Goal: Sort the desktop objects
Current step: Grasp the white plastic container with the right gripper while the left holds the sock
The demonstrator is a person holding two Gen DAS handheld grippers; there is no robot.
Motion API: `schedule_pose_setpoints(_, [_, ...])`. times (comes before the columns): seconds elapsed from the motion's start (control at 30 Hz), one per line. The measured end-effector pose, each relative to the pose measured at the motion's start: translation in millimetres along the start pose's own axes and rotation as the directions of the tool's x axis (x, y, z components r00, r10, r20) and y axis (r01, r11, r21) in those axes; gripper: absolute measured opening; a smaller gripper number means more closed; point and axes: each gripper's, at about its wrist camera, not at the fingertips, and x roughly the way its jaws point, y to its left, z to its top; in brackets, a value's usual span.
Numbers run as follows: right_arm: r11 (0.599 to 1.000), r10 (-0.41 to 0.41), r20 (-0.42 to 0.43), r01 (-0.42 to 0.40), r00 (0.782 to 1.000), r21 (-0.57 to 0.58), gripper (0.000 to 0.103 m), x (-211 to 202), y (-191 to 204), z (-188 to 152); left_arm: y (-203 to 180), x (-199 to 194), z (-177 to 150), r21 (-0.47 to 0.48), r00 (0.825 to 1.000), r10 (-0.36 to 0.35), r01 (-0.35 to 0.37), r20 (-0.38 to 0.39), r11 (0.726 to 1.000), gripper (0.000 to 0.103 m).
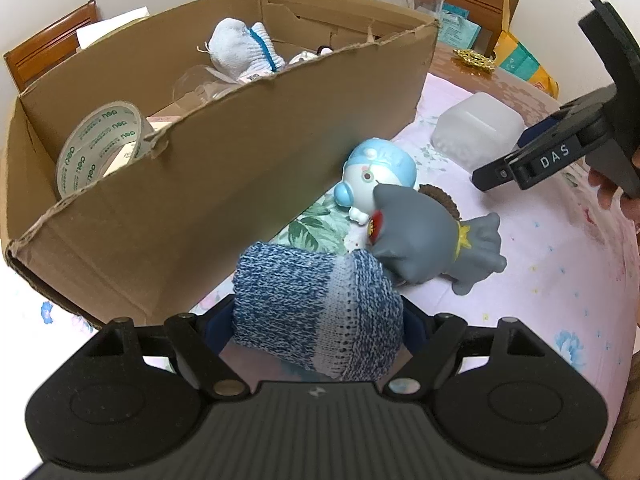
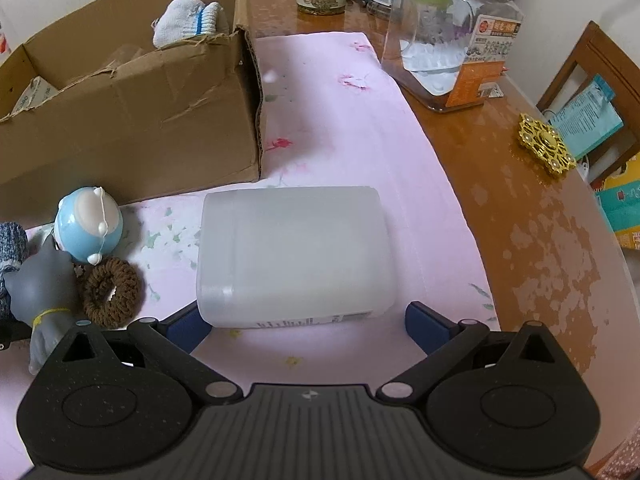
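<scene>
Left wrist: cardboard box (image 1: 248,184) with tape roll (image 1: 100,148), glove (image 1: 244,46); left claw (image 1: 316,320) clamped on knit sock (image 1: 316,312).

Right gripper over the plastic box

I see my right gripper (image 2: 304,320) spread wide, blue pads either side of the frosted plastic box (image 2: 294,254) on the pink cloth (image 2: 344,120), not pressing it; cardboard box (image 2: 132,120) at upper left.

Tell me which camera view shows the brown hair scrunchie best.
The right wrist view: the brown fabric hair scrunchie lies nearly whole on the pink cloth, ring and hole visible. In the left wrist view only its fuzzy edge shows behind the grey toy figure.
</scene>
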Motion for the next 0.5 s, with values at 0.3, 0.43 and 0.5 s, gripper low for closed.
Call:
schedule_pose_setpoints(0.3, [0.997,0.037,0.005,-0.036,0.999,-0.063,0.103,-5.2,1.4,0.2,-1.5,0.8,1.6,0.004,1.000,0.008,-0.008,-0.005,1.000,0.081])
schedule_pose_setpoints(0.43, [0.997,0.028,0.082,-0.022,0.996,-0.072,0.103,-17.7,1.1,9.2,-2.4,1.0,2.0,0.000,1.000,0.012,-0.012,-0.005,1.000,0.081])
schedule_pose_setpoints(0.5, [0.997,0.030,0.092,-0.023,0.995,-0.080,0.103,-18.4,2.8,14.6,-2.4,0.9,2.3,-0.003,1.000,0.014,-0.015,-0.006,1.000,0.081])
